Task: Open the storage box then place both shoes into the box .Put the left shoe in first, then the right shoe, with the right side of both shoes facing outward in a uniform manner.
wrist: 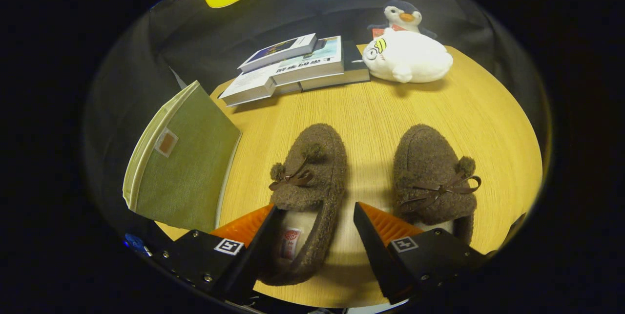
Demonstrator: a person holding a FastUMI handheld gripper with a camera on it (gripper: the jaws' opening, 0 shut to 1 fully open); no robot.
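Two fuzzy brown slippers of curly fleece lie side by side on the pale wood-grain round table [371, 109], toes pointing away. Each has a rounded moccasin toe, a thin brown leather bow and small pom-poms. The left fuzzy brown slipper [307, 177] shows a cream lining with a small label inside its heel opening; the right fuzzy brown slipper [432, 172] lies well apart from it, with bare table between.

The gripper [315, 216] is spread wide, grasping nothing. Its left finger sits over the near left edge of the left slipper's heel opening, its right finger over the table between the two slippers, so that the left slipper's heel lies between them. Whether either touches the fleece I cannot tell.

To the left, the olive-green fabric storage box [183, 167] with cream edging and a small orange tag stands closed. Far off lie a stack of paperback books [293, 67], a soft white plush seal [410, 57] and a plush penguin [403, 16].
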